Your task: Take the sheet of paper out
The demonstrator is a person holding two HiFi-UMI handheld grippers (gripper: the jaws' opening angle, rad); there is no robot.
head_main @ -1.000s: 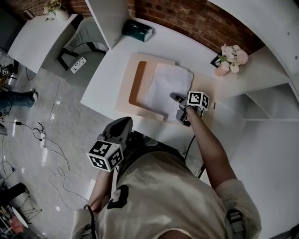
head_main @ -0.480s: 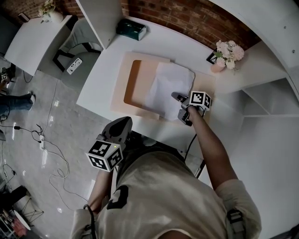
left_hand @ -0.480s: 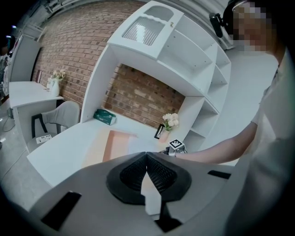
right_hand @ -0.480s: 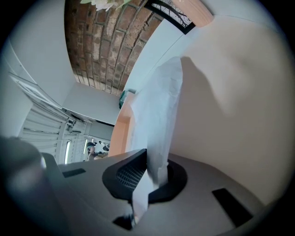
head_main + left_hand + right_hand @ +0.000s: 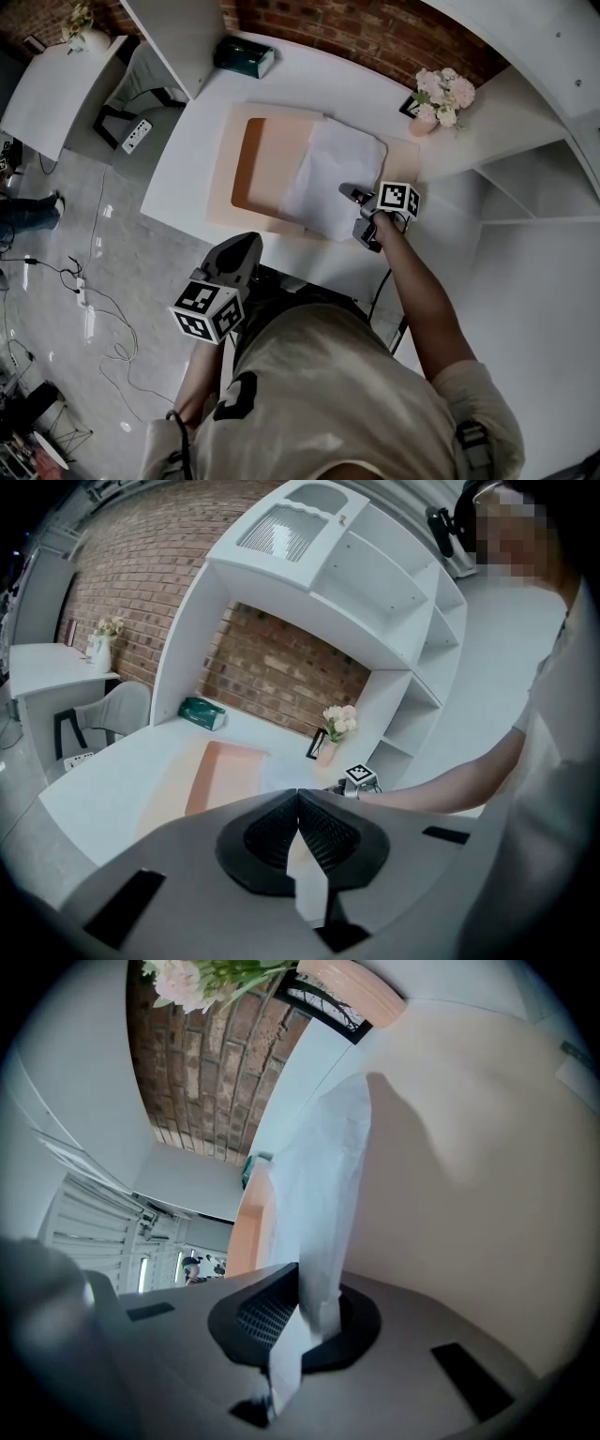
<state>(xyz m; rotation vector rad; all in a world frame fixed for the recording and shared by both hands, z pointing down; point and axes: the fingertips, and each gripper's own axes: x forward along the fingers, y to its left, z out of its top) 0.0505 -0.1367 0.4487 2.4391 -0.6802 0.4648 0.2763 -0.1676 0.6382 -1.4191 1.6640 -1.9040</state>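
Item, my right gripper [image 5: 360,216]: fingers [image 5: 261,1314] clenched on the near edge of the sheet of paper [image 5: 330,171], which lies flat, partly over the peach folder [image 5: 265,150] on the white table [image 5: 183,164] (a pinch at the edge, I judge, lets the sheet slide free without crumpling). Item, my left gripper [image 5: 240,257]: fingers [image 5: 272,832] pressed together on nothing, held off the table's near side, since one grip seems enough for the pull.

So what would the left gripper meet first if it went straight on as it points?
Probably the left gripper would hit the near edge of the beige mat, beside the sheet of paper; depth is unclear.
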